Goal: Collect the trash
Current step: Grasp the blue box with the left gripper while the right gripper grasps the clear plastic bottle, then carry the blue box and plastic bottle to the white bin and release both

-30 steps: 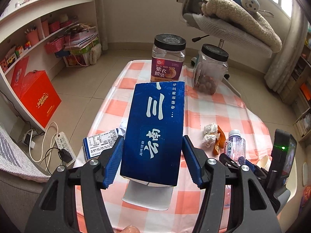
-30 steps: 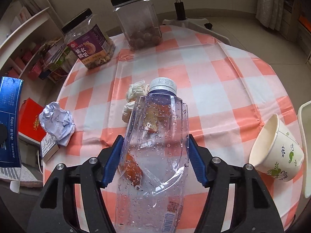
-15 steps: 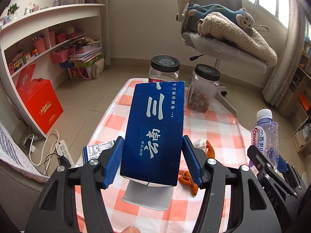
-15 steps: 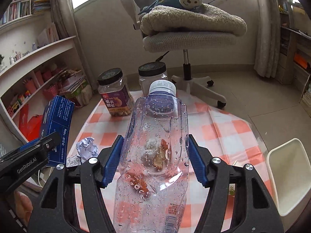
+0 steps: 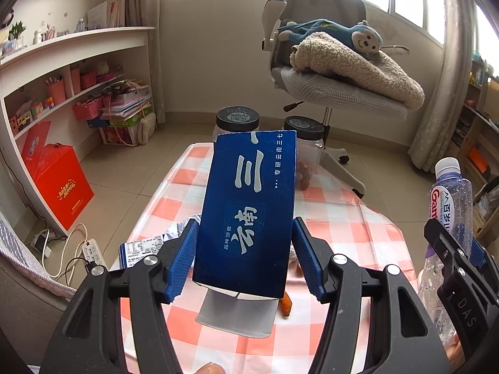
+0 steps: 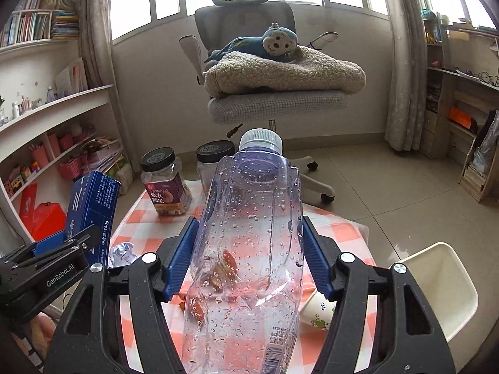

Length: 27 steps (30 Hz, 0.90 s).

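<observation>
A tiled room with tall windows, white wall shelves at the left of the frame and a grey office chair (image 6: 265,62) piled with a beige fleece blanket and a blue plush monkey is seen behind a table covered with an orange-and-white checked cloth (image 5: 336,215). In the left wrist view, the left gripper (image 5: 244,258) is clamped on a dark blue rectangular cardboard box with white characters (image 5: 249,215), its blue ribbed pads pressed against the box's two long sides; the box is held clear above the cloth at the centre of the frame, its open bottom flap hanging down. In the right wrist view, the right gripper (image 6: 248,255) is closed around a clear, droplet-covered plastic bottle with a white cap (image 6: 252,237), gripped at mid-body and raised off the table, cap pointing to the upper centre. Two black-lidded clear plastic jars (image 6: 167,184) are stood at the far end of the table. A crumpled ball of silvery paper (image 6: 123,254) is lying at the cloth's left edge, and orange peel scraps (image 5: 285,307) are lying near the centre. A white paper cup with green leaf print (image 6: 316,313) is seen at the lower right, beside a white plastic bin (image 6: 436,283).
</observation>
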Available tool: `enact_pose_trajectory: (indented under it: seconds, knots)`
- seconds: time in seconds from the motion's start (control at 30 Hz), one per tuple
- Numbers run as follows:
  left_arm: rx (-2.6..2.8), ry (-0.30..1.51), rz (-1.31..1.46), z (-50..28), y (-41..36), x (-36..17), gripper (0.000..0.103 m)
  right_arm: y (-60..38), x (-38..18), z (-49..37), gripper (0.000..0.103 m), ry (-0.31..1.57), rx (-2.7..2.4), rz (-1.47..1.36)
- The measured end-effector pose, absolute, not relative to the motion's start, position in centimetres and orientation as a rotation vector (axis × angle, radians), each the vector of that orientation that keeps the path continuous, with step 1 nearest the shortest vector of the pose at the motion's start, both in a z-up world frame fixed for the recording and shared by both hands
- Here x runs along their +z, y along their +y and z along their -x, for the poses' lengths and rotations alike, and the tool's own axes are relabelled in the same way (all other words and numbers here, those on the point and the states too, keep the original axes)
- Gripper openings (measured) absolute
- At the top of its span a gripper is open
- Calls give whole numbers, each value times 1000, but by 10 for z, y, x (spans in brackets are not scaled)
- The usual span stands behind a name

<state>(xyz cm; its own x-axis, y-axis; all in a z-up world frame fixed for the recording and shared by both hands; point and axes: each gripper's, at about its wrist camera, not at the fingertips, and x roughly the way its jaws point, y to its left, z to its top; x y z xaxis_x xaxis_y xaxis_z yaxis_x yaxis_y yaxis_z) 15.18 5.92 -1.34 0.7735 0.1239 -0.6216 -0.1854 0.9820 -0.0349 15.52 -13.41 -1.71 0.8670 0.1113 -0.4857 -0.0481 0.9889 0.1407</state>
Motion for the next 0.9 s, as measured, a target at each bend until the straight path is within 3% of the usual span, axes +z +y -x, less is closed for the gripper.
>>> enact_pose_trajectory:
  seconds: [0.9]
  knots:
    - [5,668,30,-155,-44,-25,60,-291,-6,-132,62,505,-202,-213]
